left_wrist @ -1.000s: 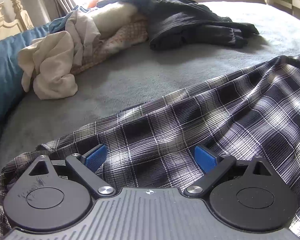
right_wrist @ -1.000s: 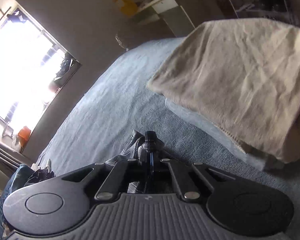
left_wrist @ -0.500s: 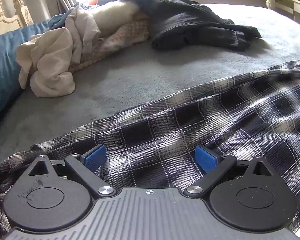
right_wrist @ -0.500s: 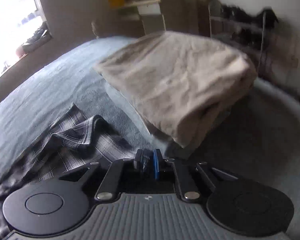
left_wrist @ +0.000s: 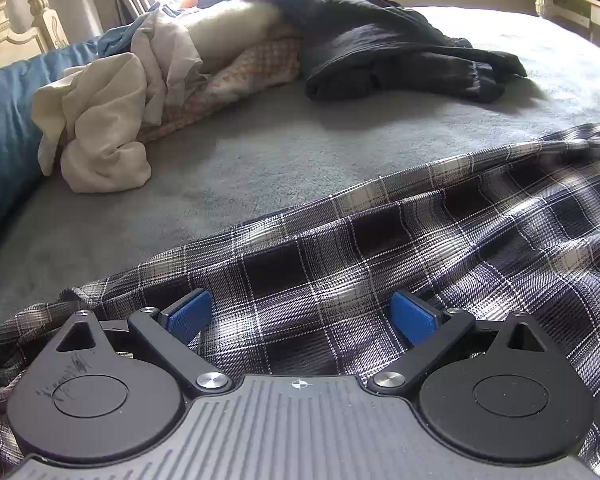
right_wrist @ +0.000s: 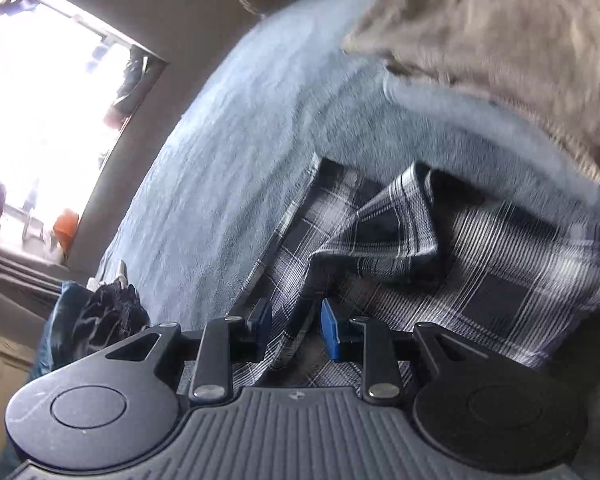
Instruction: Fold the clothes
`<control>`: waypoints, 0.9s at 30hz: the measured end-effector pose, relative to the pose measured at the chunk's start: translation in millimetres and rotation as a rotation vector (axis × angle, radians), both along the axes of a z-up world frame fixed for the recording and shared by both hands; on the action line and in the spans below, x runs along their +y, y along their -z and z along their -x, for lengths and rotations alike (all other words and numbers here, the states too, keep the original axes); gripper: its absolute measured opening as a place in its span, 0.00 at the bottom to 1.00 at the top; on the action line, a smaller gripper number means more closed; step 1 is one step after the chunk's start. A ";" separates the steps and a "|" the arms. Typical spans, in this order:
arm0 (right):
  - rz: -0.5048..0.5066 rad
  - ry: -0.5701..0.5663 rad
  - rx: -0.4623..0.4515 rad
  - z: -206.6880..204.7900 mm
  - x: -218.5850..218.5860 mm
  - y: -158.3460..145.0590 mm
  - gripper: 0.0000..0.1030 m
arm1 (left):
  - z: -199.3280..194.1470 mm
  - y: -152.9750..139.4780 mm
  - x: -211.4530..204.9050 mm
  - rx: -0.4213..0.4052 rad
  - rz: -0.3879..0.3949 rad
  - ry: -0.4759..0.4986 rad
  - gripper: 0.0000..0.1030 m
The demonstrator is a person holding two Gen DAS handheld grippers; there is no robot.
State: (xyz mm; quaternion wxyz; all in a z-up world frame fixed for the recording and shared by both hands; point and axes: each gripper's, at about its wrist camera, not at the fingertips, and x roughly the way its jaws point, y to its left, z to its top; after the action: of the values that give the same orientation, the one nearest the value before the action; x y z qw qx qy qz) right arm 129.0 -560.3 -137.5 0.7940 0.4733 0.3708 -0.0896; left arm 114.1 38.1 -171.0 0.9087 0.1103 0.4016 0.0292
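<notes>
We see the soft plaid shirt (left_wrist: 399, 248) lying rumpled on the near part of the napped grey bedcover (left_wrist: 260, 148). Our left gripper (left_wrist: 300, 316) gapes wide over it. Our right gripper (right_wrist: 296, 324), jaws just parting, narrowly straddles a loose plaid fold, pads not pressing.

Shirt (left_wrist: 439, 248) spread on the bed (left_wrist: 280, 152), under and ahead of the left tool (left_wrist: 300, 316). Crumpled cloth heap (left_wrist: 100, 128) far left on the bed; pile of garments (left_wrist: 379, 52) behind it, toward the window. Right tool (right_wrist: 292, 330) over the shirt's edge, fabric between its fingers. Folded blanket (right_wrist: 519, 40) beyond, upper right, on the bed.
</notes>
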 end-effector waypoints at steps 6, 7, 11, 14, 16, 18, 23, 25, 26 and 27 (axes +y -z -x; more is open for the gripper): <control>0.043 -0.008 0.073 -39.0 3.3 23.4 0.08 | -0.9 0.9 1.2 0.003 0.001 -0.002 0.97; 0.068 -0.007 0.068 -42.7 4.2 20.7 0.06 | -1.1 1.2 1.7 0.004 0.004 -0.004 0.97; 0.145 -0.018 0.027 -59.9 9.2 5.5 0.03 | -2.8 1.8 2.6 0.011 0.008 -0.009 0.97; 0.173 -0.039 0.051 -83.4 14.3 3.6 0.04 | -3.8 1.8 2.9 0.013 0.003 -0.006 0.98; 0.160 -0.031 0.079 -97.3 13.2 9.2 0.04 | -4.1 2.2 2.9 0.014 0.001 -0.006 0.98; 0.144 -0.020 0.104 -109.6 10.9 15.3 0.06 | -4.2 2.6 2.7 0.014 0.001 -0.007 0.98; 0.009 0.055 0.073 -115.9 -5.2 24.2 0.16 | -4.5 2.1 2.7 0.017 0.000 -0.006 0.98; -0.040 0.078 0.027 -111.3 -12.8 24.9 0.19 | -4.7 2.1 2.6 0.018 -0.002 -0.002 0.98; -0.063 0.081 0.006 -109.0 -17.4 25.6 0.23 | -4.8 2.2 2.7 0.018 -0.001 -0.001 0.98; -0.090 0.090 -0.011 -105.6 -23.0 27.0 0.25 | -4.8 2.5 2.9 0.018 0.000 -0.002 0.98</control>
State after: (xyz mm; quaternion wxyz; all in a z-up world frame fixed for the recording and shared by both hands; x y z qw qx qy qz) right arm 234.7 -583.3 -164.5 0.7690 0.5253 0.3485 -0.1058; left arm 119.0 41.0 -173.5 0.9051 0.1100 0.4097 0.0289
